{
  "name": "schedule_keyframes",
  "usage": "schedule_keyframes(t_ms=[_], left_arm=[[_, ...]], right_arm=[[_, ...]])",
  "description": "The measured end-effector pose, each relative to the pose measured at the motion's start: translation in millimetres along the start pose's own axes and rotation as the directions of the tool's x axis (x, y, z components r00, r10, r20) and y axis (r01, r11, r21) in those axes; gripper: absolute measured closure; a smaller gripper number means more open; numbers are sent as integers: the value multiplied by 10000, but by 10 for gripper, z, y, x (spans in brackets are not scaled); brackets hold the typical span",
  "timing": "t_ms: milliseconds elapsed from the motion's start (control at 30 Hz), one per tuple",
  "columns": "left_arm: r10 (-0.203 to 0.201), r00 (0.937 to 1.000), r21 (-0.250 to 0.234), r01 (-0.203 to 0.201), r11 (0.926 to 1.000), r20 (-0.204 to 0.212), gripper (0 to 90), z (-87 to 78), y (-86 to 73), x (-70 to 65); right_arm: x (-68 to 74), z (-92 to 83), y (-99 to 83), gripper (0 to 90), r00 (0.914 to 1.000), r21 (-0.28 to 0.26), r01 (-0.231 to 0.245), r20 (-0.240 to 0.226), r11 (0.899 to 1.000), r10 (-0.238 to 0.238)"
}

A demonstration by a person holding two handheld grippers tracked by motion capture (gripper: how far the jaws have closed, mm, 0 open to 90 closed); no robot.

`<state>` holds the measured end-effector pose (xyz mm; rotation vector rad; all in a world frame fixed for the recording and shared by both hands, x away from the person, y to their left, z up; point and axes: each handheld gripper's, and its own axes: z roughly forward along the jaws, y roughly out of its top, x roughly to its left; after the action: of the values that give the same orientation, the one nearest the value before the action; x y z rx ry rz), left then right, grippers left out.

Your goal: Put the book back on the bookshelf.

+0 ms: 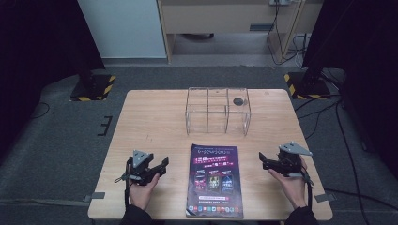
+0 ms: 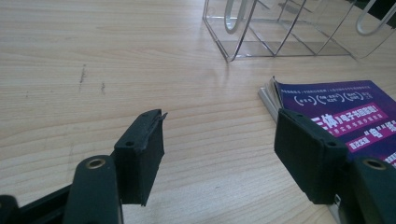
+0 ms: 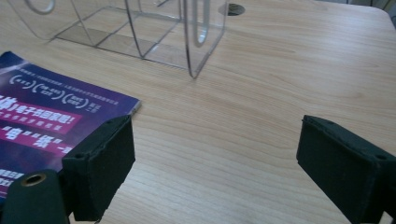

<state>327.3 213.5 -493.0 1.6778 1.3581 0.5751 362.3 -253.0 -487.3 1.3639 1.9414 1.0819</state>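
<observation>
The left gripper (image 2: 219,154) rode nearest its camera, its two black jaws spread wide with nothing between them, hovering over bare wood just left of the magazine's (image 2: 336,109) top-left corner. In the high view this gripper (image 1: 159,166) was held in the person's left hand (image 1: 141,185) near the front left of the wooden table (image 1: 141,117), pointing toward the magazine (image 1: 215,180).

The right gripper (image 3: 215,158) was likewise released: jaws wide apart, empty, over bare table surface to the right of the magazine (image 3: 46,116). In the high view it (image 1: 264,160) sat in the right hand (image 1: 291,180) near the front right of the table, pointing inward.

The magazine lay flat and closed at the front centre of the table, between the two grippers and touching neither. Its cover was purple with pink banners and white print.

A clear acrylic divided rack (image 1: 218,110) stood upright behind the magazine, apart from it, with several compartments, all empty. A round dark grommet (image 1: 239,101) was visible in the table surface at the rack's right rear.
</observation>
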Motion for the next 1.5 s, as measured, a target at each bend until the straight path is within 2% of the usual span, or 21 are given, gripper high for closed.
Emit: schedule_keyframes(t_ms=[267,433,567,733,833,900,1167,1333,1500], left_arm=[[89,9995,129,-93,9999,308,318,46,20,-105],[248,9986,135,-255,9996,460,309,113,67,-222],[291,9976,120,-299,9995,627,306,177,101,-318],[489,9965,256,-508,9984,681,305,226,82,-395],[545,9957,361,-573,9977,744,305,246,59,-440],[550,9953,417,-585,9974,801,307,257,33,-480],[682,9933,819,-760,9937,936,314,300,-64,-560],[785,9920,966,-881,9914,990,328,328,-110,-598],[600,9903,1246,-756,9893,1251,354,368,-165,-641]], right_arm=[[142,14,111,115,9990,-105,103,-435,9999,-108],[218,18,203,116,9986,-211,42,-530,9998,-53],[297,8,306,121,9984,-503,-80,-558,9987,52],[362,28,335,125,9973,-513,-59,-737,9987,21],[414,49,319,124,9960,-463,49,-890,9989,-90],[463,91,289,125,9938,-247,212,-1089,9995,-237],[530,175,157,130,9918,96,428,-1207,9990,-413],[557,195,68,130,9910,172,443,-1275,9989,-417],[576,202,5,130,9900,281,367,-1375,9989,-325]])
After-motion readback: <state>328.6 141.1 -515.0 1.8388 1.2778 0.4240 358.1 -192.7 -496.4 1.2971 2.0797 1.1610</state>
